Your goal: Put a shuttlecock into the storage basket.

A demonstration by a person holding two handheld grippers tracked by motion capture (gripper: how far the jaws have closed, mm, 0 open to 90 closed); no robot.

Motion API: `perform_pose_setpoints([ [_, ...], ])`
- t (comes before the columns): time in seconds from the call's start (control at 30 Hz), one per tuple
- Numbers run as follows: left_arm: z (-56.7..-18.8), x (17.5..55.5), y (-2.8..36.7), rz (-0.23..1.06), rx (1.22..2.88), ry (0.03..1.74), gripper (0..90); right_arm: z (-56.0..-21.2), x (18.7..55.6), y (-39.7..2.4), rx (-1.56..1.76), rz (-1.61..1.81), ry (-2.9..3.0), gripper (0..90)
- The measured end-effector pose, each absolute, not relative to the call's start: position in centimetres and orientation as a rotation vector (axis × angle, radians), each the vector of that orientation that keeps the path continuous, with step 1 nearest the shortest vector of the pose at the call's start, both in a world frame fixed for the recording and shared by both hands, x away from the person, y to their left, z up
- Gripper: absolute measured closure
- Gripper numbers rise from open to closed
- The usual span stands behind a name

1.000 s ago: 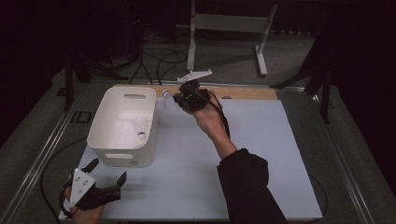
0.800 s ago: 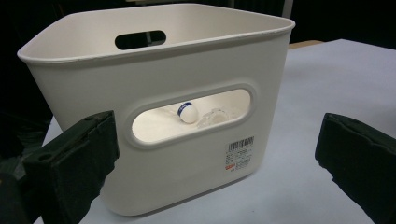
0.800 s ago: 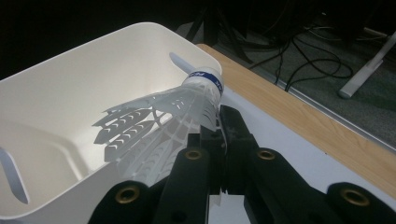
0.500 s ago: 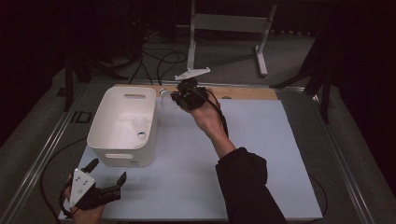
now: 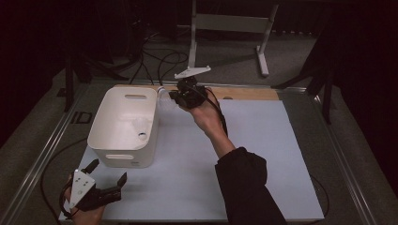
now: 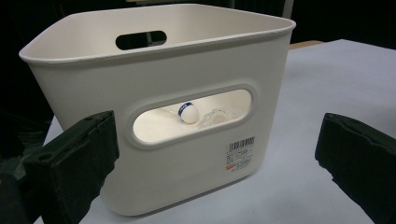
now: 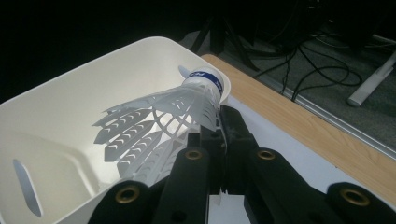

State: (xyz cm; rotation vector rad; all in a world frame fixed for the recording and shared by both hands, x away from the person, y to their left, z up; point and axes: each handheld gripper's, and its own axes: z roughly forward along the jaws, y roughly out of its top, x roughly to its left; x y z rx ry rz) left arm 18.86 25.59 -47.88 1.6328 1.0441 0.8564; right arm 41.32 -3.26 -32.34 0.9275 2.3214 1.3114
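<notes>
- The bin (image 5: 123, 126) is plain creamy white inside and out, with a small white label (image 6: 239, 150) printed with a black barcode and a line of red on one side.
- The shuttlecock (image 7: 163, 121) is white, its skirt a lattice of cut-out slots, with a dark blue band carrying white letters around its white cap.
- A second shuttlecock (image 6: 189, 112) inside the bin has a white cap with a blue band.
- The worktop (image 5: 263, 154) is pale bluish white, with a light brown wooden strip (image 5: 248, 93) along its far edge.
- The right tool (image 5: 180, 97) is black with brass-coloured screws.
- The left tool (image 5: 107, 179) is black, topped by a pale grey plate.
- The sleeve (image 5: 248, 187) is black.
</notes>
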Motion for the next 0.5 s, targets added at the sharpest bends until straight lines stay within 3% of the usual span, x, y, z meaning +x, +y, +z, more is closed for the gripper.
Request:
perform_pose_setpoints([
  [0.5, -47.89, 18.88, 25.64, 0.858, 1.63, 1.046, 0.2, -32.07, 41.47, -2.52, 0.915, 1.341, 2.324, 89.1],
])
